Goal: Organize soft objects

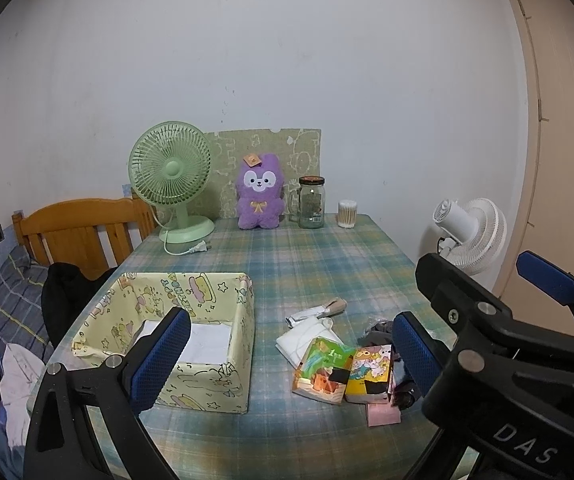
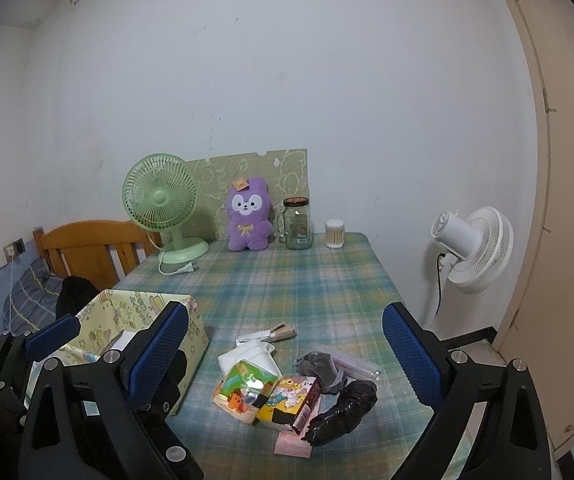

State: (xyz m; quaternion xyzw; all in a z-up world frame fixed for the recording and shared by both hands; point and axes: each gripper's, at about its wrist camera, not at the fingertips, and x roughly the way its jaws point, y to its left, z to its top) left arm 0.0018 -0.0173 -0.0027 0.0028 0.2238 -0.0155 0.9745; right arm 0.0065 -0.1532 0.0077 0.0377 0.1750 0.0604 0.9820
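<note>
**Both grippers spread above the plaid table**

On the left we see a wooden bed frame (image 1: 83, 224) beside the table (image 1: 311, 264), with dark clothing (image 1: 67, 292) heaped against it. Our left gripper (image 1: 287, 344) hovers with its jaws wide apart, gripping nothing; its left finger (image 1: 159, 356) stands in front of the yellow cartoon-print fabric box (image 1: 207, 376), which holds something white on its floor. At the back of the table stand a green desk fan (image 1: 171, 176), a purple plush toy (image 1: 258, 192), a glass jar (image 1: 311, 203) and a cotton-swab tub (image 1: 347, 213).

Right of the box lies the cluster of soft items: white folded cloth (image 2: 247, 356), two colourful tissue packs (image 2: 247, 392) (image 2: 291, 404) touching each other, grey fabric (image 2: 323, 368) and a crumpled black piece (image 2: 347, 408), with a pink pad (image 2: 293, 446) just under them.

Our right gripper (image 2: 285, 360) also hangs spread open and empty above this cluster. Farther right stands a white floor fan (image 2: 475, 248), off the table, near a beige door (image 2: 567, 200).
</note>
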